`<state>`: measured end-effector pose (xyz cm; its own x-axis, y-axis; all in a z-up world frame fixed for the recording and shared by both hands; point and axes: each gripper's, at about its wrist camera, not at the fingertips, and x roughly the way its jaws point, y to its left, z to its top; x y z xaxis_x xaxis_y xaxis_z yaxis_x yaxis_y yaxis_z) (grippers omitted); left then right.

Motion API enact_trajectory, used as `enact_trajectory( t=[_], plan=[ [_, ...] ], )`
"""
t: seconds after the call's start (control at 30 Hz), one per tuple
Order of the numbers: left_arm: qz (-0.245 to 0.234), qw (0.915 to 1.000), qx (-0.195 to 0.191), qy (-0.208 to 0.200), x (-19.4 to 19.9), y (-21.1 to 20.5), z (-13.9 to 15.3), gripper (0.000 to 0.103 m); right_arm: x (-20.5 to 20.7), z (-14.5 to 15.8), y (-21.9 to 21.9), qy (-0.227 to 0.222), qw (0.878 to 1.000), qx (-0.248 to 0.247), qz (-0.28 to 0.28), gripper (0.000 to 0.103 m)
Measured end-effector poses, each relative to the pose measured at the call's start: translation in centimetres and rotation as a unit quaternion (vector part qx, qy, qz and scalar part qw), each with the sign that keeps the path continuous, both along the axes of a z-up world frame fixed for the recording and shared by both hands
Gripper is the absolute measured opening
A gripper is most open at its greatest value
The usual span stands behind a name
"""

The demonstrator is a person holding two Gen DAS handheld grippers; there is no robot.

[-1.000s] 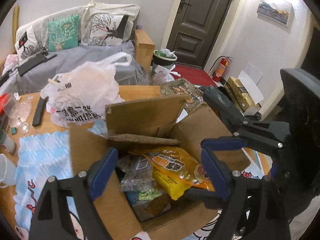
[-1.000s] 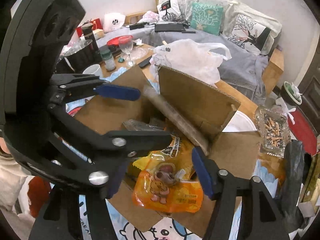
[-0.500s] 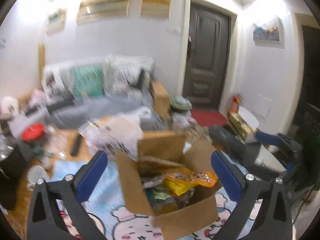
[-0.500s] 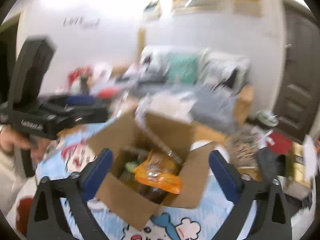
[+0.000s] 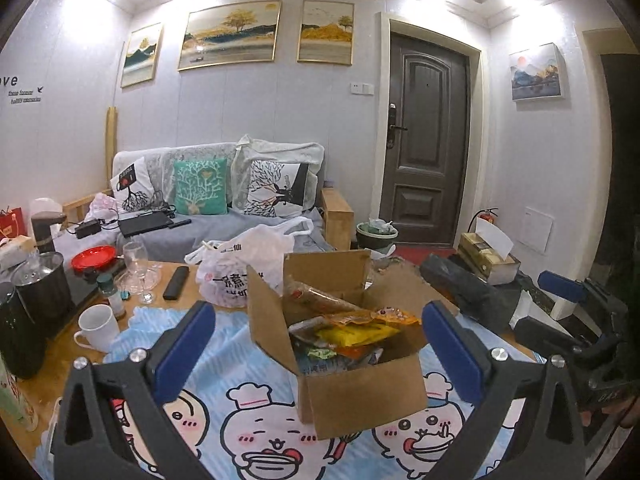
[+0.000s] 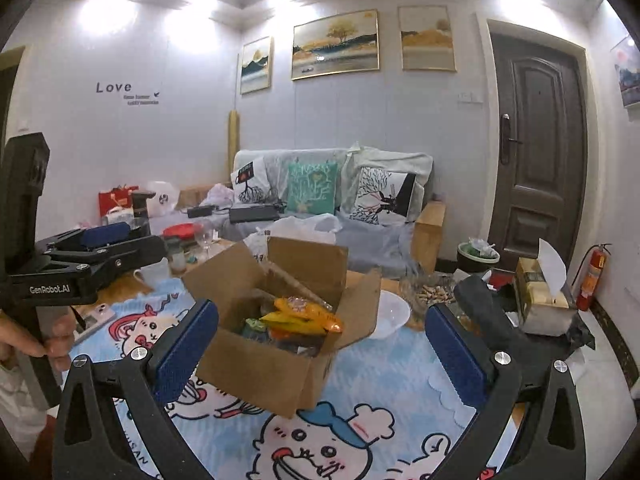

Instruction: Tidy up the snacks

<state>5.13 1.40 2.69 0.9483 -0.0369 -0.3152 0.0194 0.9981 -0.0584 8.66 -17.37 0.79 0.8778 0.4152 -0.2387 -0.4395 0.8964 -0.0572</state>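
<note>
An open cardboard box (image 5: 360,392) stands on the blue cartoon tablecloth (image 5: 256,420), filled with snack packets; an orange and yellow packet (image 5: 360,324) lies on top. The box also shows in the right wrist view (image 6: 264,368) with the orange packet (image 6: 304,316) on top. My left gripper (image 5: 320,340) is open and empty, held back from the box, level with its near side. My right gripper (image 6: 322,344) is open and empty, also back from the box. The left gripper shows from the side in the right wrist view (image 6: 100,248).
A white plastic bag (image 5: 244,268) lies behind the box. A white mug (image 5: 96,328), wine glass (image 5: 136,264), remote (image 5: 176,282) and dark pots (image 5: 40,292) stand at the left. A white bowl (image 6: 390,314) and black bag (image 5: 464,292) are at the right.
Both grippers have pulled up and back from just over the box, where they hovered above the snacks. They have opened wider. The box and packets have stayed in place.
</note>
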Motion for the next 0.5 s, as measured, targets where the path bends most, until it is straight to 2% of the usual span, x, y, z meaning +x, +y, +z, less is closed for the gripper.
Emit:
enact_trajectory(
  t=[0.5],
  plan=[
    [-0.001,0.9999,-0.009,0.007,-0.53,-0.06,0.10,0.102,-0.49,0.05,-0.07,0.003,1.000,0.003,0.004,0.103]
  ],
)
